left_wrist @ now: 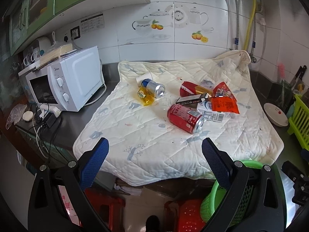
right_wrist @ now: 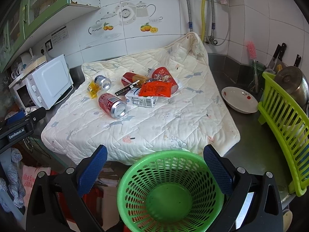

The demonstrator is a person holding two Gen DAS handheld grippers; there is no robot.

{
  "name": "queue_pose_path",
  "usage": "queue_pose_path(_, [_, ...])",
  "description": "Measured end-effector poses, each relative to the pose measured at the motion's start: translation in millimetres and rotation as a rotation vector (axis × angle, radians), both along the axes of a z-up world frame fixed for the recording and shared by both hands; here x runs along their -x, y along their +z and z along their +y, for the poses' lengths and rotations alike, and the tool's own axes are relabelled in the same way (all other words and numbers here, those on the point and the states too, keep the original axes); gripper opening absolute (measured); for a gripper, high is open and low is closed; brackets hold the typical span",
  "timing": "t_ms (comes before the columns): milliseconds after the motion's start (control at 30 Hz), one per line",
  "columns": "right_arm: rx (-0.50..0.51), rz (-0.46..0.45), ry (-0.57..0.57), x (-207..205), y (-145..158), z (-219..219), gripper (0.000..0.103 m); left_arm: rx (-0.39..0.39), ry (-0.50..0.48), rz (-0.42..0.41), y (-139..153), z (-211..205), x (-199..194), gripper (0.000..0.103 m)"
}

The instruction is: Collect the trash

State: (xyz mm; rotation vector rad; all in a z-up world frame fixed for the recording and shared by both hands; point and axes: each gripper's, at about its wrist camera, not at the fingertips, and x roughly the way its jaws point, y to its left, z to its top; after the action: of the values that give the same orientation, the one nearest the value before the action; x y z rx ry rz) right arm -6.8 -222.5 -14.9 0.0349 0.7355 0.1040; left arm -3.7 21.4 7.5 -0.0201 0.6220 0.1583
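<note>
My left gripper (left_wrist: 155,154) hangs with its blue-padded fingers spread wide and nothing between them, above the near edge of the cream quilted mat (left_wrist: 154,135) that covers the steel countertop (left_wrist: 110,71). My right gripper (right_wrist: 155,162) is likewise spread and holds nothing; the round green perforated plastic basket (right_wrist: 170,189) sits just below it, off the mat's near edge, with nothing inside. The trash lies in two clusters toward the middle and far side of the mat. A red cola can (left_wrist: 185,118) lies on its side nearest me, beside a white carton with a barcode (left_wrist: 211,114), an orange foil packet (left_wrist: 225,105), a dark flat box (left_wrist: 190,100) and a red wrapper (left_wrist: 188,89). Toward the far left corner a silver-and-blue can (left_wrist: 154,88) lies over a yellow clear sachet (left_wrist: 145,96). A white microwave (left_wrist: 65,85) stands off the mat's left edge.
</note>
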Motion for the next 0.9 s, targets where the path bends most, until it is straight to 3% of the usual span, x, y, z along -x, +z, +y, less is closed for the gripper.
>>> queue_pose_path(367, [-0.011,0.005,0.029,-44,-2,12,0.096,0.005,0.036,0.011,-3,28,-21,0.095])
queue_pose_path(733, [-0.051,0.037,-0.018,-136,-12,6,0.095,0.006,0.081,0.059,-15,73,-67,0.095])
queue_pose_path(900, [-0.063,0.070,-0.052,-175,-25,-1,0.086,0.016,0.095,0.086,-25,96,-95,0.094])
